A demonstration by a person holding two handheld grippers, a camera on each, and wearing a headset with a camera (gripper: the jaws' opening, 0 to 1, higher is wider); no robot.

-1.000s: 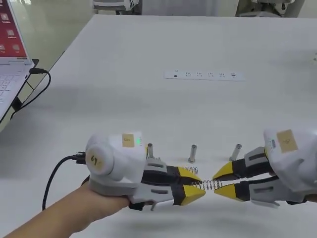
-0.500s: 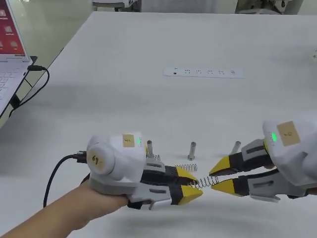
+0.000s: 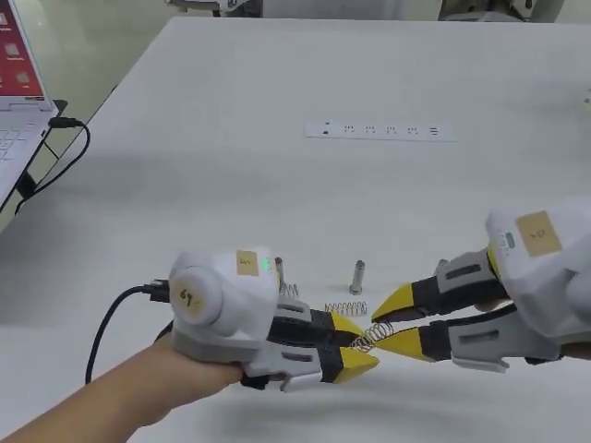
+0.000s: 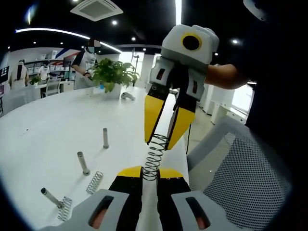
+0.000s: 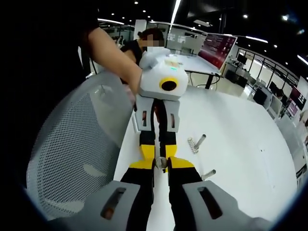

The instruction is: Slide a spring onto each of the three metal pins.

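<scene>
Because the spring (image 3: 364,340) hangs in the air between two sets of tips, just above the table (image 3: 231,185), the risk lies in the hand-over. The left gripper (image 3: 369,349) has its jaws pressed together on one end and the right gripper (image 3: 376,329) has closed on the other. A pull or twist from either side could stretch or kink the coils, and a badly timed release could let it flick away. A pinch at the very end may also squash the opening that must pass over a pin. Just beyond stand the left pin (image 3: 279,270), the middle pin (image 3: 357,275) and the right pin (image 3: 441,266), this last partly hidden behind the right gripper, which crowds any approach to it. All three look bare. A second spring (image 3: 289,290) lies beside the left pin and a third spring (image 3: 346,308) near the middle one, where a low sweep could scatter them. The power strip (image 3: 379,131) and laptop (image 3: 14,65) sit well apart.
</scene>
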